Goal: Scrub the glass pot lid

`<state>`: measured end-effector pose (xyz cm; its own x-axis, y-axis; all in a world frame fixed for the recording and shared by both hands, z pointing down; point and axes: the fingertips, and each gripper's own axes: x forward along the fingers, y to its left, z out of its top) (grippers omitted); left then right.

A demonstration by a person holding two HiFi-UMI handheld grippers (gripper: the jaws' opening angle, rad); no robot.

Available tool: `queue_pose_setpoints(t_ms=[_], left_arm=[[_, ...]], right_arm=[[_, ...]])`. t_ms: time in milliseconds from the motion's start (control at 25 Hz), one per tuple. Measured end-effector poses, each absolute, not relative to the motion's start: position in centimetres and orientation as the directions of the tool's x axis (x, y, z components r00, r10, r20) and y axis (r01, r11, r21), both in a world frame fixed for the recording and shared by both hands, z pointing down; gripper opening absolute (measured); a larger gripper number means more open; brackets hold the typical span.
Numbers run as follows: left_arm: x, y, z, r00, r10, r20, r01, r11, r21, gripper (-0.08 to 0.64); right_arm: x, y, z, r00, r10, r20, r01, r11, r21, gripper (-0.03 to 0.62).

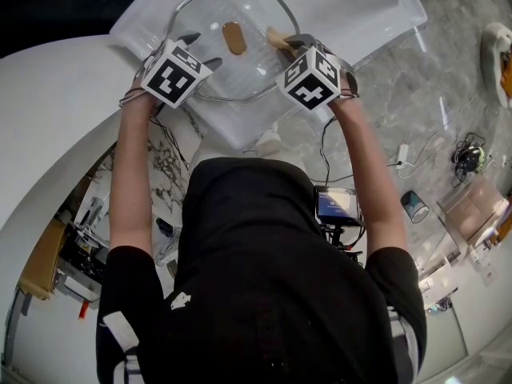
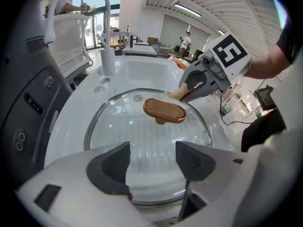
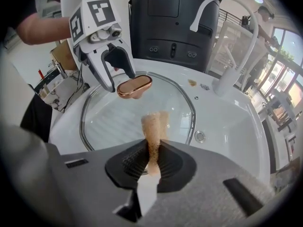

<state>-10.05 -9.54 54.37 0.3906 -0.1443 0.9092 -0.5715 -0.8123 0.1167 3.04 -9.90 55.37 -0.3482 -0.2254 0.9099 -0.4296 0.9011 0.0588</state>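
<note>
Below, the glass lid (image 1: pixel 214 64) nearly filled the sink (image 1: pixel 376 6); the left gripper (image 2: pixel 151 160) hung open over its near rim, the right gripper (image 3: pixel 152 157) clamped a sponge (image 3: pixel 152 124).

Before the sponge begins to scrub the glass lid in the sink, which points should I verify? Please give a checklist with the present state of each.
1. Sponge clamped in the right gripper: ok, jaws shut on it.
2. Glass lid lying in the sink, knob up: ok.
3. Left gripper steadying the lid: not ok, jaws apart, holding nothing.
4. Sponge touching the glass: cannot tell; it is beside the knob.
5. Water or soap on the lid: cannot tell.
</note>
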Motion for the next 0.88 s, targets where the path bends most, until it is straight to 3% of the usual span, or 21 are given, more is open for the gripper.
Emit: queue_pose_setpoints(t_ms=[880], left_arm=[[-9.9, -9.9, 54.0, 0.401, -0.155, 0.903, -0.569, -0.815, 0.113, 0.287]], right_arm=[[0.7, -6.8, 54.9, -0.391, -0.181, 0.903, -0.383, 0.924, 0.019, 0.025]])
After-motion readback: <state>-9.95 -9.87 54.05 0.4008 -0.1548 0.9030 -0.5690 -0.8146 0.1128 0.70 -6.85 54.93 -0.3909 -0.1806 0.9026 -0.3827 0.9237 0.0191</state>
